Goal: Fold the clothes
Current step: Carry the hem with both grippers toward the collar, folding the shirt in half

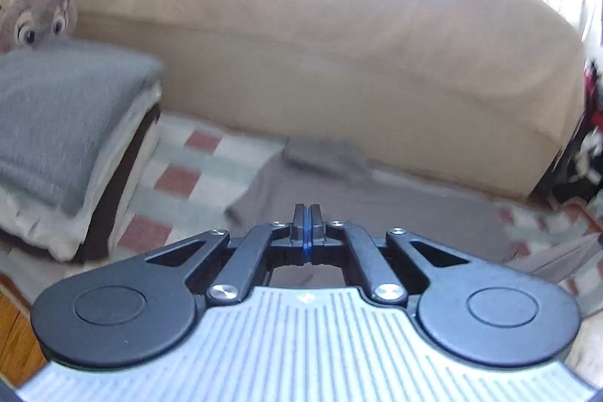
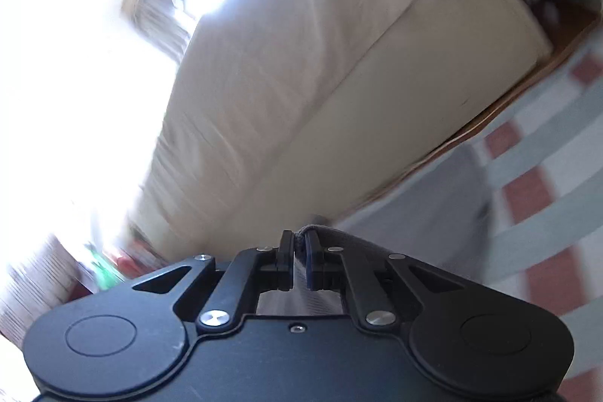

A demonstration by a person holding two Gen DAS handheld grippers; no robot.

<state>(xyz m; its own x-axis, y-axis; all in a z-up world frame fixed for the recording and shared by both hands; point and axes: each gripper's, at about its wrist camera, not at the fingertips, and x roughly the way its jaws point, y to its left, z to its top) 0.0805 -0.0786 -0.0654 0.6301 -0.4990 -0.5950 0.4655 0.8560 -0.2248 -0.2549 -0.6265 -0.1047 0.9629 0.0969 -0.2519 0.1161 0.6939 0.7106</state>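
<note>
While the left hand-held gripper (image 1: 306, 213) is clenched on nothing above the grey garment (image 1: 377, 213) spread over the checked rug (image 1: 177, 176), the right hand-held gripper (image 2: 299, 243) pinches a garment edge.

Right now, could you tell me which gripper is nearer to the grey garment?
Right. The right gripper pinches an edge of the grey garment, while the left gripper is shut, above it, holding nothing.

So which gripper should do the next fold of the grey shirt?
Probably the right gripper: its jaws already pinch a grey shirt edge. The left gripper hovers with jaws shut on nothing.
</note>
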